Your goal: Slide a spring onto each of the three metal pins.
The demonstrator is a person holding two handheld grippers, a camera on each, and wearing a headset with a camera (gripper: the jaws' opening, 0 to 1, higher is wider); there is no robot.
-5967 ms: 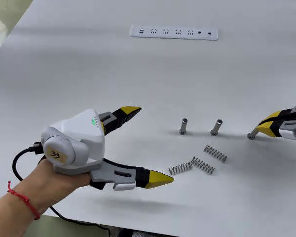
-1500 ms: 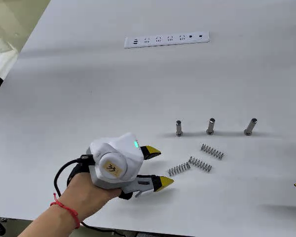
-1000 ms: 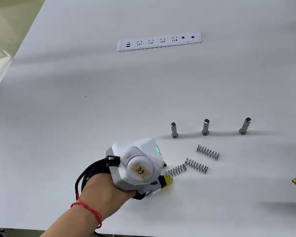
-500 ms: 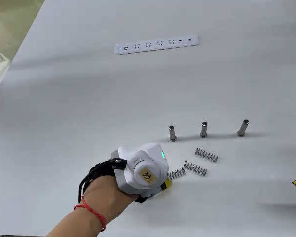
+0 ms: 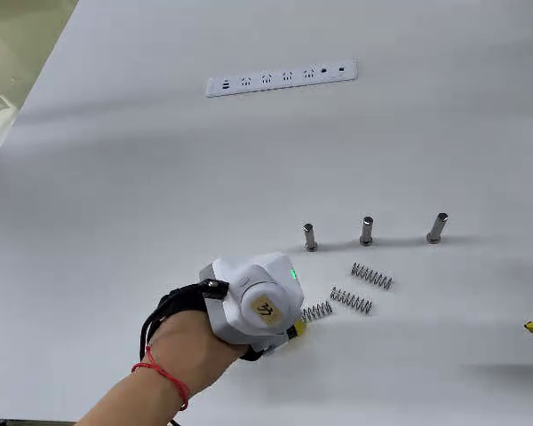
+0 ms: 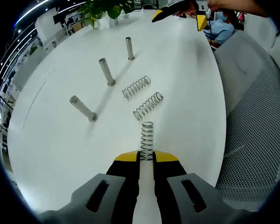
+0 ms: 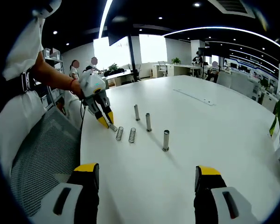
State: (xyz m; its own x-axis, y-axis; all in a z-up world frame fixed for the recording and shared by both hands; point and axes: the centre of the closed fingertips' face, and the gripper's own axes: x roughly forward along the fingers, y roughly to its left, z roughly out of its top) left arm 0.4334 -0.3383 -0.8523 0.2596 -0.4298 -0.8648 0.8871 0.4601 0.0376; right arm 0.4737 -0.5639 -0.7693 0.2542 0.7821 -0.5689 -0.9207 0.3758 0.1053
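We pinch one spring on the table with our left gripper.

In the left gripper view, the two yellow tips of the left gripper sit almost together. They nip the near end of a small grey wire spring. The rest of it lies flat on the white table. A second spring and a third spring lie flat just past it. Three shiny metal pins stand in a row behind the springs, apart from each other. Our right gripper hangs over the table, well away from the pins, with its jaws wide open and nothing in them. A long white power strip lies far back.
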